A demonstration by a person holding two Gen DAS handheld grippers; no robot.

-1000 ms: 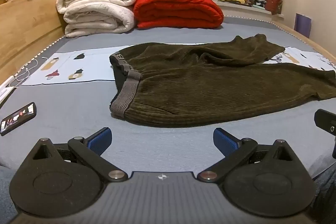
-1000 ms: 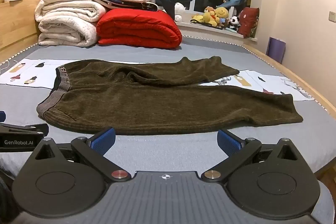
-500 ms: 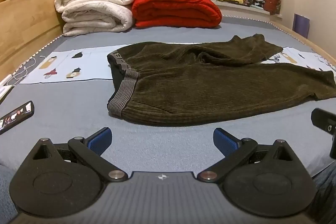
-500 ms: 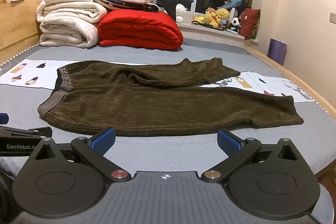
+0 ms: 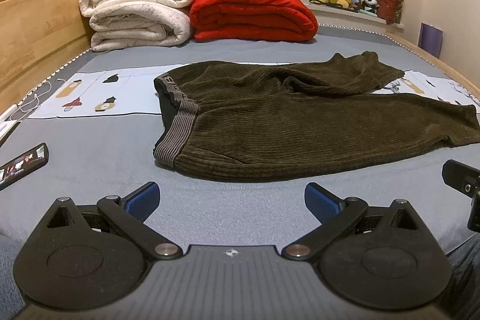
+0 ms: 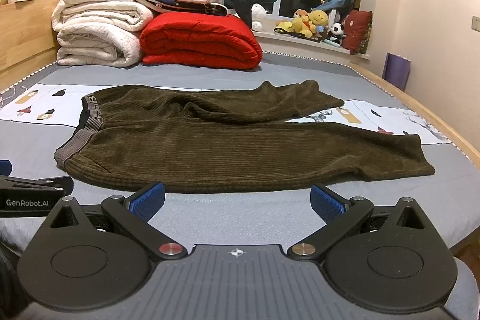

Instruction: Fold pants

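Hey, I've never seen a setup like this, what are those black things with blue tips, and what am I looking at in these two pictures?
They are two hand-held grippers, each carrying a camera that looks along its two blue-padded fingers. One picture is from the left gripper, the other from the right gripper. Both are open and hold nothing. Ahead, on a grey bed, lie dark corduroy pants, spread flat, waistband to the left. A phone lies at the far left. Folded blankets are stacked at the back.

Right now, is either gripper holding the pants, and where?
Nothing held: left gripper and right gripper are both open, short of the pants.
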